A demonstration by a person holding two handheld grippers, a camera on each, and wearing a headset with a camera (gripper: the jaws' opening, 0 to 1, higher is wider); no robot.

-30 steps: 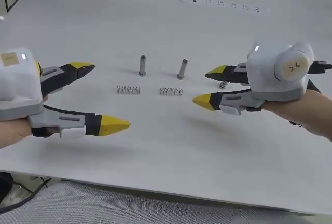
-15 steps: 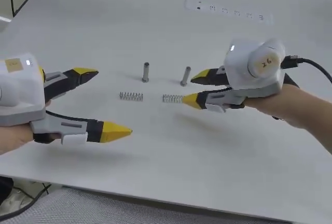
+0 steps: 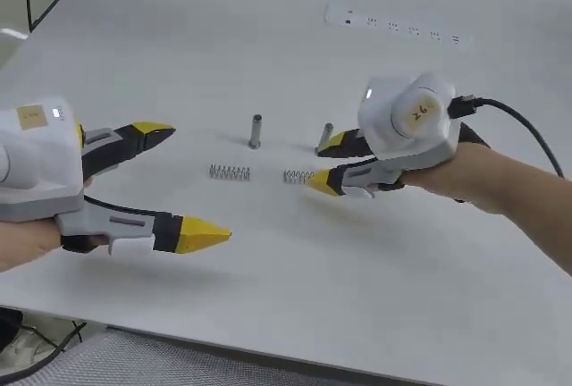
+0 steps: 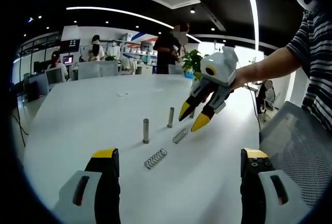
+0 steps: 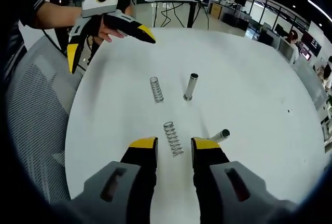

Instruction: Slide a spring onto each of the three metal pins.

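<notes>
Right gripper [image 3: 326, 163] has come in sideways since a second ago. Then it hung well clear of the springs with its jaws spread wider. Now the yellow tips are narrowed and straddle the near end of the first spring [image 5: 173, 138], which lies flat on the table [image 3: 295, 297] and runs forward between them. A gap shows on either side of the coil, so the jaws are released and grip nothing.

Left gripper [image 3: 192, 182] has kept its place above the table, jaws wide apart and empty, well apart from the springs.

By count there are two springs and two pins. The first pin [image 5: 220, 135] stands just beside one right jaw tip. The second pin [image 5: 191, 87] and second spring [image 5: 156, 89] lie farther ahead, side by side. Both pins are bare.
</notes>
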